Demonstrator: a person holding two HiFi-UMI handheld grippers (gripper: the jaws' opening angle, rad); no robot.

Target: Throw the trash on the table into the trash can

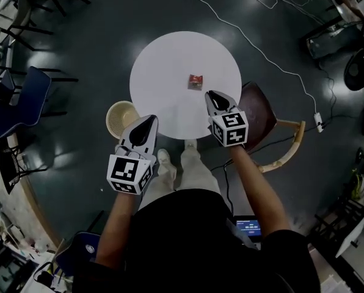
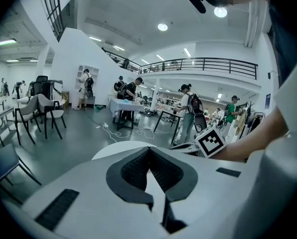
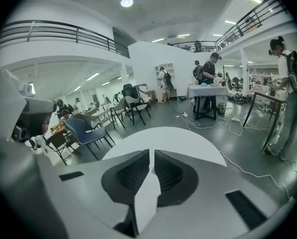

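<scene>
A small red piece of trash [image 1: 196, 82] lies near the middle of the round white table [image 1: 163, 60]. A beige basket-like trash can [image 1: 121, 118] stands on the floor by the table's near left edge. My left gripper [image 1: 149, 121] hovers just right of the can, over the table's near rim, jaws shut and empty. My right gripper [image 1: 212, 94] is shut too, with nothing in it, its tip a little right of and nearer than the trash. In the left gripper view the left gripper [image 2: 149, 151] points over the table [image 2: 111, 151]. The right gripper [image 3: 152, 154] faces the table top [image 3: 163, 136]; the trash is hidden there.
A brown chair [image 1: 259, 116] stands against the table's right side. A white cable [image 1: 273, 60] runs across the dark floor to a power strip [image 1: 319, 122]. Blue chairs [image 1: 20, 105] stand at far left. People [image 2: 187, 111] and desks fill the hall behind.
</scene>
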